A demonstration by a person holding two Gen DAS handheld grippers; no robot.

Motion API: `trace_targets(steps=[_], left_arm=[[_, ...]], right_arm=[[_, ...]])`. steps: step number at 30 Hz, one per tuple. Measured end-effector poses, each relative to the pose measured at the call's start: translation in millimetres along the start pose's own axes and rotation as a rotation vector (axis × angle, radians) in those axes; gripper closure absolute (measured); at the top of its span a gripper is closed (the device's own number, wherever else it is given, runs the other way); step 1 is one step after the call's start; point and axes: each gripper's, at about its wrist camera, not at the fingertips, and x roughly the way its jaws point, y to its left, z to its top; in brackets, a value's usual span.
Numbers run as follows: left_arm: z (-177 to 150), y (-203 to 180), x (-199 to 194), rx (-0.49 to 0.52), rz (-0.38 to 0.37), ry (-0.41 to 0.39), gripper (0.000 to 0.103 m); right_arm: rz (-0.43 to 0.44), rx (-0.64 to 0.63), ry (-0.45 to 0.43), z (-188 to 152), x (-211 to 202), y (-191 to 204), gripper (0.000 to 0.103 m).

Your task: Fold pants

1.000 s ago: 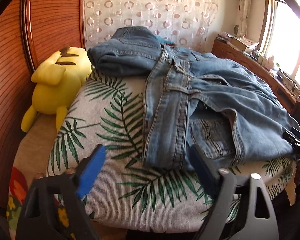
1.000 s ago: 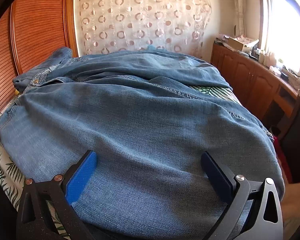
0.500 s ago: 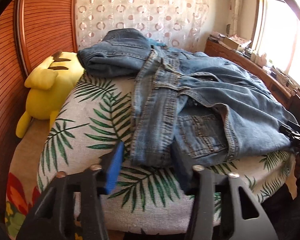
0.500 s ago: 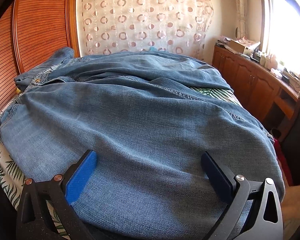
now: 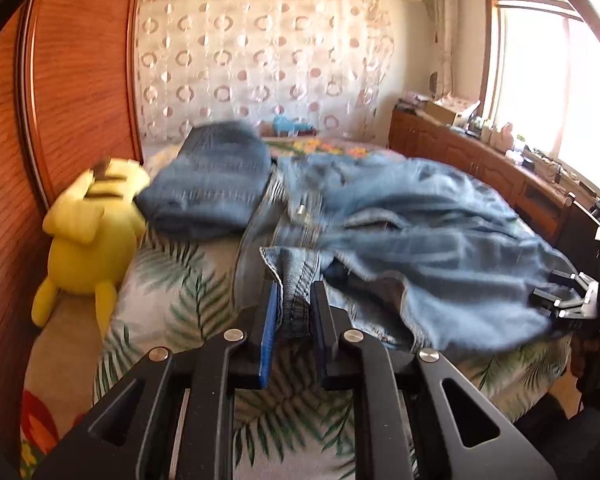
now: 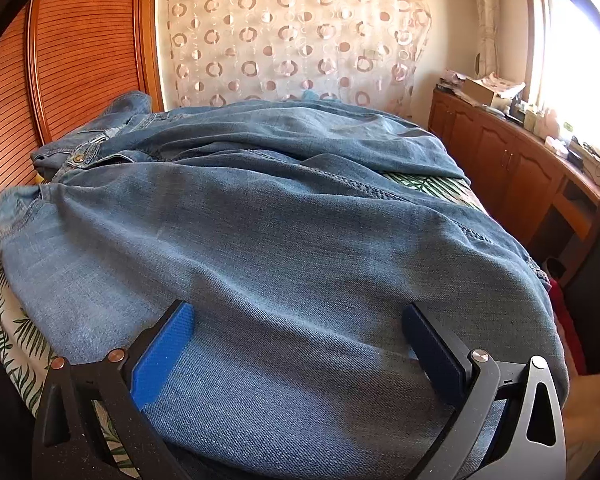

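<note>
Left tongs (image 5: 294, 312) pinch the jeans (image 5: 420, 232) hem — right tongs (image 6: 300, 344) spread wide over denim.

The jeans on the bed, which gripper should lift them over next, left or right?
Probably the left gripper. It is already shut on the waist edge of the jeans. The right gripper is open, its fingers only resting apart on the flat denim.

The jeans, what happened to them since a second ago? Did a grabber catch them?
Yes. The left gripper moved in to the near edge of the jeans, closed from wide open, and now pinches the waistband, lifting that edge a little. The right gripper did not move: still open, resting over the denim. The folded jeans and yellow plush toy stayed put.
</note>
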Motion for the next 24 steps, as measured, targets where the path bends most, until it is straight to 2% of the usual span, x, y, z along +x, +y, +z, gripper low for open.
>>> trace_targets(steps=[8,18,19,20,24], left_arm=[[51,-23,18,0.071,-0.030,-0.061,0.086],[89,-41,56,0.133,0.003,-0.053,0.086],[91,-40,63,0.130,0.002,-0.043,0.089],[92,-39,67,0.129,0.008,-0.039,0.097],[92,-28,84,0.100,0.025,-0.008,0.099]], right_arm=[[0.082,0.025,0.011,14,-6,-5,0.003],[0.171,-0.036,0.010,19,-16,1,0.011],[0.190,-0.035,0.019,18,-15,1,0.011],[0.204,-0.035,0.028,17,-13,1,0.011],[0.223,-0.052,0.049,15,-15,-1,0.012]])
